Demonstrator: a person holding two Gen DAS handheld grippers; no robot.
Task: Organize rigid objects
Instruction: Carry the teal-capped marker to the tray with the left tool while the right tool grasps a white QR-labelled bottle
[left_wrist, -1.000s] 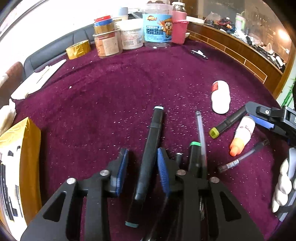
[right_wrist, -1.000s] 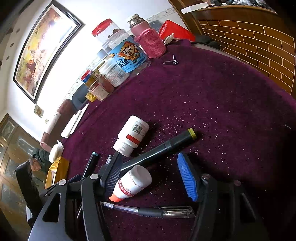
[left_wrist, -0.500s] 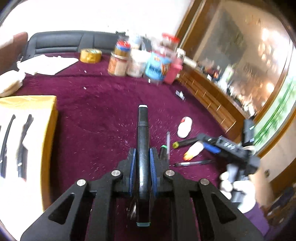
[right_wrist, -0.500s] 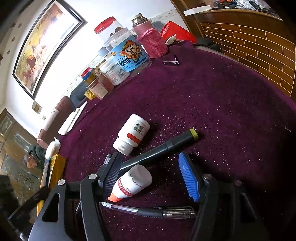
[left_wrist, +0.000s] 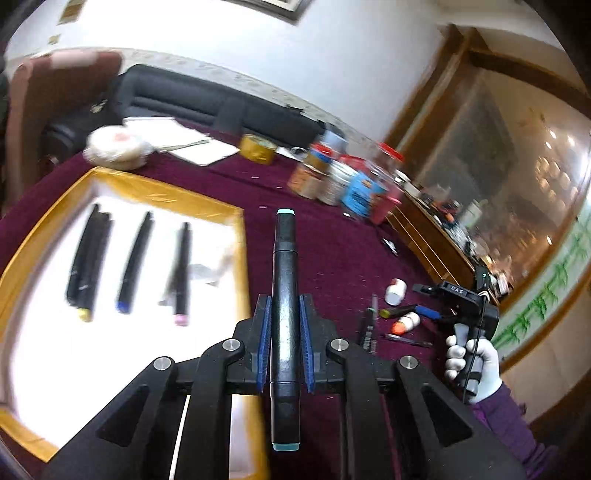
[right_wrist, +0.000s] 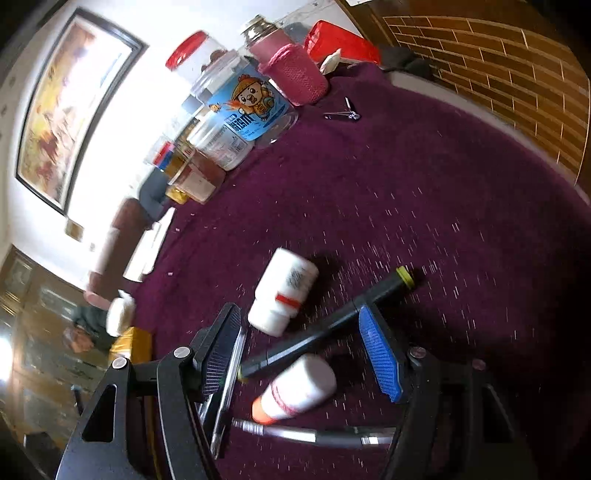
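My left gripper (left_wrist: 284, 314) is shut on a black marker with teal end caps (left_wrist: 284, 280) and holds it in the air beside a gold-rimmed white tray (left_wrist: 243, 258) holding three markers (left_wrist: 133, 262). My right gripper (right_wrist: 299, 343) is open, low over the purple cloth, with a black yellow-capped marker (right_wrist: 332, 321) and a white orange-tipped glue bottle (right_wrist: 299, 387) between its fingers. A white pill bottle (right_wrist: 284, 291) lies just beyond. A clear pen (right_wrist: 317, 435) lies close under the gripper. The right gripper also shows in the left wrist view (left_wrist: 428, 314).
Jars, a blue-labelled tub (right_wrist: 247, 110) and a pink-sleeved bottle (right_wrist: 291, 66) stand at the far edge of the table. A nail clipper (right_wrist: 343, 112) lies near them. A tape roll (left_wrist: 258, 147) and papers (left_wrist: 184, 142) lie behind the tray. More pens (left_wrist: 369, 325) lie left of the right gripper.
My left gripper closed on the teal-capped marker, lifted it off the cloth and swung left toward the tray. My right gripper stayed open over the yellow-capped marker and shifted slightly.
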